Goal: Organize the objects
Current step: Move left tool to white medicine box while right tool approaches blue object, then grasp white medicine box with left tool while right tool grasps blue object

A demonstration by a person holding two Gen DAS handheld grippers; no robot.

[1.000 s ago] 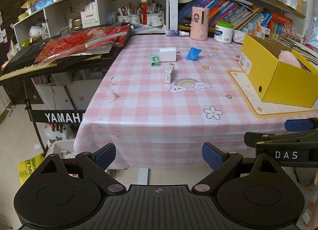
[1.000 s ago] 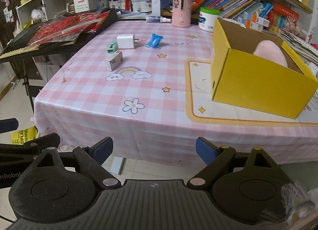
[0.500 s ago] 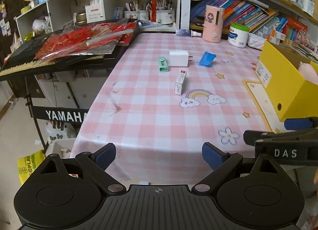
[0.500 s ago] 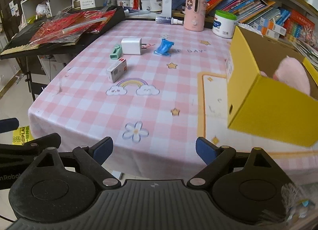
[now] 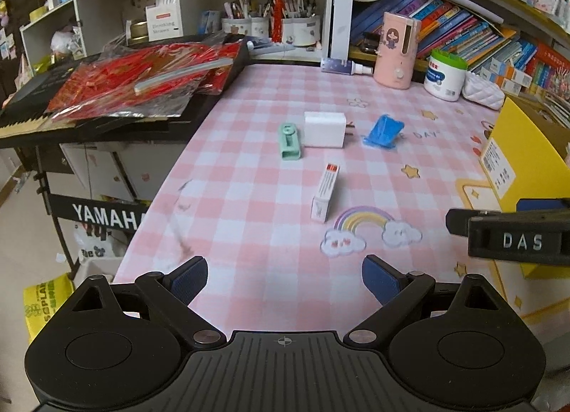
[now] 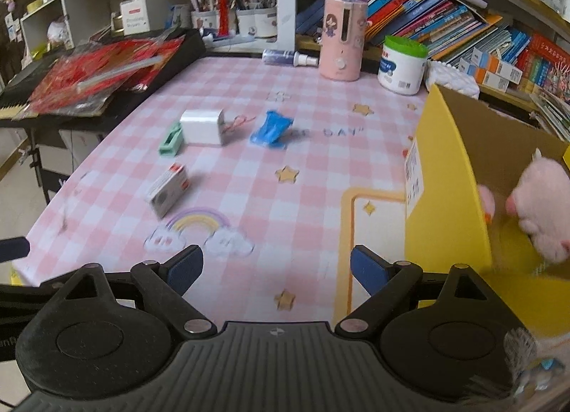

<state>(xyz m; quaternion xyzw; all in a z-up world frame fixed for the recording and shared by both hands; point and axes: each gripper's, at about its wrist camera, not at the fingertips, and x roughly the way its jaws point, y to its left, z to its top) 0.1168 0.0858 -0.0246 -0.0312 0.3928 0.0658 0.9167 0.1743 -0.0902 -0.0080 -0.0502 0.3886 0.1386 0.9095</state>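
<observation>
Several small items lie on the pink checked tablecloth (image 5: pixel 249 198): a small white carton (image 5: pixel 325 192) (image 6: pixel 168 189), a white charger (image 5: pixel 325 129) (image 6: pixel 201 127), a mint green clip (image 5: pixel 289 140) (image 6: pixel 171 138) and a blue wrapper (image 5: pixel 383 130) (image 6: pixel 270 129). A yellow box (image 6: pixel 452 205) (image 5: pixel 516 162) at the right holds a pink plush toy (image 6: pixel 538 209). My left gripper (image 5: pixel 285 278) is open and empty over the table's near edge, short of the carton. My right gripper (image 6: pixel 276 269) is open and empty, just left of the box.
A keyboard with red packets (image 5: pixel 135 84) stands left of the table. A pink dispenser (image 5: pixel 397 50), a white jar (image 5: pixel 445 75) and a spray bottle (image 5: pixel 343 66) stand at the back edge. Shelves with books and pen cups rise behind.
Both grippers have moved forward over the table's near edge, closer to the small items and the yellow box. Both stayed open. No item on the table moved.
</observation>
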